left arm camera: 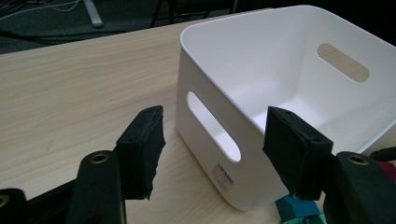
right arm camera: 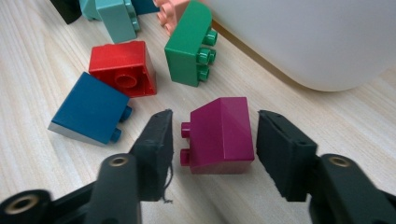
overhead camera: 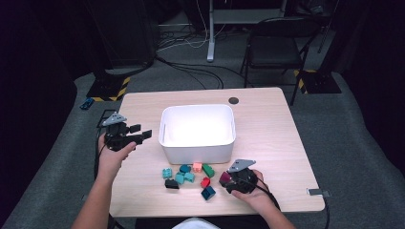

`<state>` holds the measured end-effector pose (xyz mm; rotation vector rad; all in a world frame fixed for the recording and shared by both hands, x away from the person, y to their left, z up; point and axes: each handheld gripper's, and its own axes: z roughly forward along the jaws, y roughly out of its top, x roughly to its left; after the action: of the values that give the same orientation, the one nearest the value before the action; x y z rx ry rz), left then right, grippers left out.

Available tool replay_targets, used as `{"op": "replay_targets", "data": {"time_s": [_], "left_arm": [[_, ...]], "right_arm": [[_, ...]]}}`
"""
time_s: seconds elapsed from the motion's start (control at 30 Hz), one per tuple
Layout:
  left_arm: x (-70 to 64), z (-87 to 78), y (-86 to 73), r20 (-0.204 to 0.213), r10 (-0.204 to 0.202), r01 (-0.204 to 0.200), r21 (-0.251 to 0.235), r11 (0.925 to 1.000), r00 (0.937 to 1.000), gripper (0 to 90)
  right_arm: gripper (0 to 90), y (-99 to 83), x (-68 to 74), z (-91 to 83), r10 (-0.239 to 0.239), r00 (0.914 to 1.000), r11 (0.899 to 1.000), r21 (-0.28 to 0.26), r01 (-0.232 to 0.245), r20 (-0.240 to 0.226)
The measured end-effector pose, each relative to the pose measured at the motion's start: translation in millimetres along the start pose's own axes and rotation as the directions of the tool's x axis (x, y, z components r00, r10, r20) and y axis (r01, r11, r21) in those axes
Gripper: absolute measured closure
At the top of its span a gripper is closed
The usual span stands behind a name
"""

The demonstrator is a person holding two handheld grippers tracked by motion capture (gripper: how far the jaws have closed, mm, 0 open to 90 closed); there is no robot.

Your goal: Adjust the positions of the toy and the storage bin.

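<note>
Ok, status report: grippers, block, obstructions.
Right gripper open, fingers astride the magenta block, gaps both sides. Left gripper open, empty, beside the white bin. Red block and green block close, not blocking.

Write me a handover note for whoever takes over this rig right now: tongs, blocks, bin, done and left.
Right tongs: open, jaws either side of the magenta block on the table, not yet closed.
Left tongs: open, holding nothing, at the white bin on its left side.
Bin: inside looks bare where visible.
Blocks: red block, blue block, green block and others lie in front of the bin.
Done: apparently nothing binned.
Left: likely grip the magenta block, then the others.
</note>
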<state>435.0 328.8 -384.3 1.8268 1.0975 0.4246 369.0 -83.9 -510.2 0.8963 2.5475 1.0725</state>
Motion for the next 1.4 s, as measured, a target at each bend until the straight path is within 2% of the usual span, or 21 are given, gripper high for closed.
{"op": "replay_targets", "data": {"time_s": [0.1,0.17,0.27,0.43,0.47,0.53,0.63,0.8,0.87,0.93,1.07,1.13,1.2,1.4], "left_arm": [[0.0,0.1,-0.1,0.001,-0.001,0.001,-0.001,1.0,1.0,37.9],[0.2,0.0,-0.2,0.001,-0.001,0.001,-0.001,1.0,1.0,37.9],[0.4,-0.2,-0.3,0.003,-0.002,0.002,0.003,1.0,1.0,37.9],[0.1,-0.6,-0.4,0.0,-0.003,0.003,-0.005,1.0,1.0,37.9],[0.5,-0.9,-0.3,0.0,0.0,0.0,-0.002,1.0,1.0,38.0],[0.5,-0.7,-0.5,0.0,-0.001,0.001,-0.003,1.0,1.0,38.0],[0.2,-0.5,-0.5,-0.001,0.0,0.0,-0.003,1.0,1.0,37.9],[0.7,-0.7,-0.5,-0.003,0.002,-0.002,0.003,1.0,1.0,38.0],[1.1,-0.7,-0.5,-0.004,0.0,0.0,0.0,1.0,1.0,37.9],[1.3,-0.2,-0.9,-0.006,-0.007,0.007,-0.002,1.0,1.0,37.9],[1.3,-0.2,-1.1,-0.004,-0.003,0.003,-0.001,1.0,1.0,38.0],[1.5,-0.3,-1.1,-0.004,-0.004,0.004,0.001,1.0,1.0,38.0],[1.8,-0.1,-1.3,-0.004,-0.004,0.004,0.001,1.0,1.0,37.9],[2.2,-0.5,-1.4,-0.008,-0.004,0.004,-0.002,1.0,1.0,37.9]], "right_arm": [[55.7,-0.6,-0.9,0.8,0.001,1.0,1.0,0.01,-0.001,0.004],[56.1,-0.6,-1.6,0.4,0.0,0.9999,1.0,0.009,0.0,0.016],[56.7,-0.4,-2.6,-0.3,0.005,1.0,1.0,0.011,-0.005,0.008],[57.6,2.0,-4.7,-7.4,0.028,0.9995,0.999,-0.02,-0.028,0.014],[69.7,3.6,-5.4,-12.4,0.033,0.9994,0.999,-0.035,-0.033,0.009],[71.0,4.3,-6.4,-16.1,0.044,0.999,0.998,-0.05,-0.044,0.0],[70.6,5.3,-7.7,-19.8,0.055,0.9985,0.997,-0.058,-0.055,-0.007],[53.9,3.7,-7.0,-12.1,0.057,0.9981,0.998,-0.022,-0.058,-0.024],[50.6,4.2,-5.3,-9.0,0.047,0.9985,0.999,-0.018,-0.048,-0.026],[47.7,5.3,0.4,-0.2,0.035,0.9988,0.999,0.013,-0.034,-0.034],[47.5,6.3,7.2,10.4,-0.012,0.9999,0.999,0.052,0.012,-0.001],[51.2,5.7,8.9,12.6,-0.019,0.9997,0.998,0.055,0.019,0.011],[56.1,5.4,9.0,12.4,-0.019,0.9997,0.999,0.047,0.018,0.016],[56.7,6.4,6.4,10.6,-0.011,0.9998,0.999,0.04,0.011,0.015]]}}
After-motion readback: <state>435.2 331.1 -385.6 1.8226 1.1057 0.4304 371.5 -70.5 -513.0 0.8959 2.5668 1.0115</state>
